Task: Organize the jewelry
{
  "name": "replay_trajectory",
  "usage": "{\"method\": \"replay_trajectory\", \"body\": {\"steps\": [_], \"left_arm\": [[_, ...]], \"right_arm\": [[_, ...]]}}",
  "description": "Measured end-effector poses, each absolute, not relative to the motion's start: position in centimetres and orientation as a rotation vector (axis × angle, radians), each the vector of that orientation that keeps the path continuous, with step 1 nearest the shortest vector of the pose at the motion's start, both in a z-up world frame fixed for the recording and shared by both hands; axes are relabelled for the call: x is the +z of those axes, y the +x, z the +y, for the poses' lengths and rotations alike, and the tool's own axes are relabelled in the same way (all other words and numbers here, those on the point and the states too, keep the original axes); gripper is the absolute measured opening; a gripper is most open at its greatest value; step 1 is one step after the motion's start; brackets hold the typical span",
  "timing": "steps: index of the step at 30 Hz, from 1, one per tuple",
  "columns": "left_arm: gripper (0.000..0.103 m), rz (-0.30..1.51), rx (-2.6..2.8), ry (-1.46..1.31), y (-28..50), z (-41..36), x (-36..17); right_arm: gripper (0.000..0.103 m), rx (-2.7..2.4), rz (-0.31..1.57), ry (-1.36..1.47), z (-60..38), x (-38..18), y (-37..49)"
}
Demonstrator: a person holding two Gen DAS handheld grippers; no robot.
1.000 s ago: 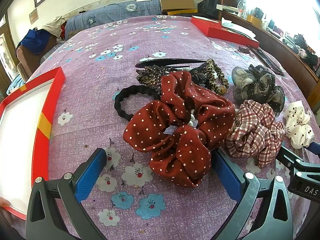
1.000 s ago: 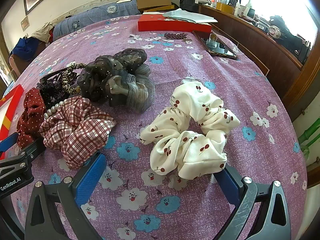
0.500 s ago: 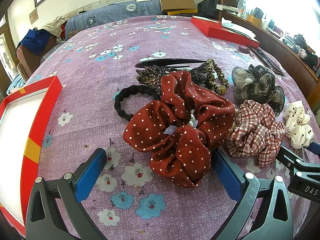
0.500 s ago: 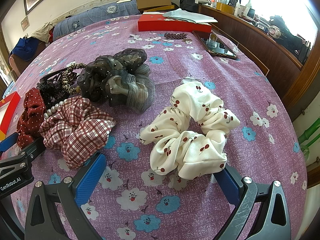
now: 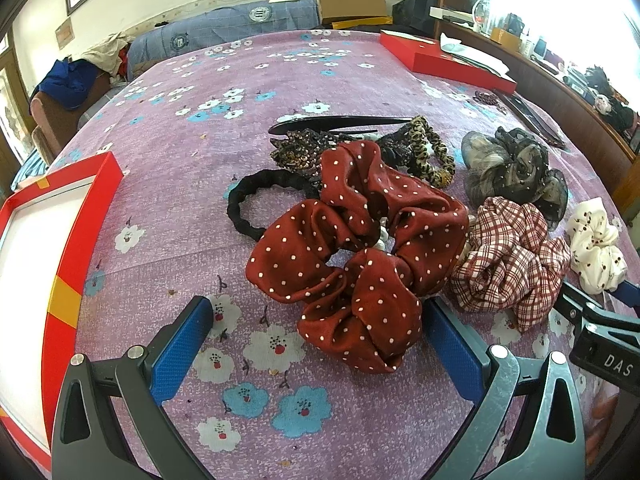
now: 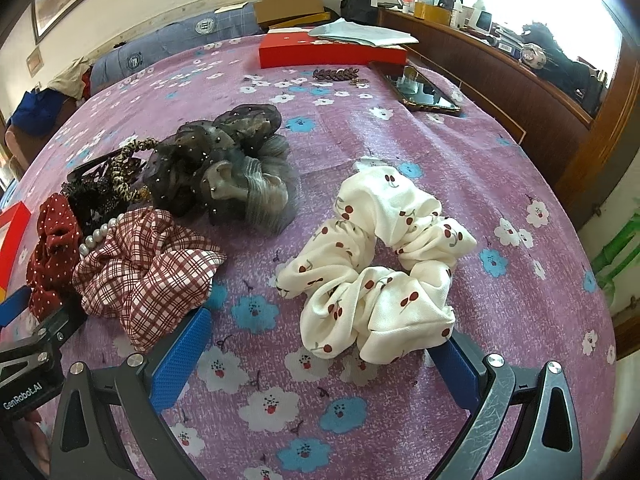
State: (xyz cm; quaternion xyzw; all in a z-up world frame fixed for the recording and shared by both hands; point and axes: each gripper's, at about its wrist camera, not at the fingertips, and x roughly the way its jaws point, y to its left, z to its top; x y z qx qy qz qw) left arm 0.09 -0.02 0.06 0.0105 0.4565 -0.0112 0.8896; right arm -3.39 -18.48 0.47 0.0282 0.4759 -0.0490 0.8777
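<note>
Hair accessories lie on a purple flowered cloth. In the left wrist view a dark red dotted scrunchie [image 5: 360, 248] lies just ahead of my open, empty left gripper [image 5: 320, 344]. Beside it are a plaid scrunchie [image 5: 508, 256], a black hair tie [image 5: 256, 204], a leopard tie [image 5: 428, 152] and a long black clip [image 5: 336, 124]. In the right wrist view a white cherry scrunchie [image 6: 380, 268] lies between the fingers of my open right gripper [image 6: 324, 348]. A grey mesh scrunchie [image 6: 224, 168] and the plaid scrunchie [image 6: 148, 268] lie to its left.
An open red box with a white inside [image 5: 64, 248] sits at the left edge. A closed red box [image 6: 332, 52] lies at the far side, with a small beaded clip [image 6: 336, 74] and a phone [image 6: 420, 90] near it. A wooden headboard shelf [image 6: 520, 92] runs along the right.
The open red box at the left has slid farther away and to the left across the cloth. Both grippers and the scrunchies have stayed still.
</note>
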Motion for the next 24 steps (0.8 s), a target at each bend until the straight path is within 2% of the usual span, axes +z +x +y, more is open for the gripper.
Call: {"method": "replay_trajectory", "body": {"steps": [8,18,24], "left_arm": [[0.103,1.028,-0.006,0.015,-0.4,0.3,0.4],[0.103,0.859,0.062,0.034,-3.9,0.7,6.4],[0.103,0.828,0.054,0.054,-4.6,1.1,8.9]], "right_arm": [[0.103,-0.081,0.992,0.048,-18.5,0.3,-3.2],[0.102,-0.146,1.027,0.058,-19.0,0.8,-3.4],[0.1,-0.173,0.977,0.004,-18.6,4.5,-5.3]]}}
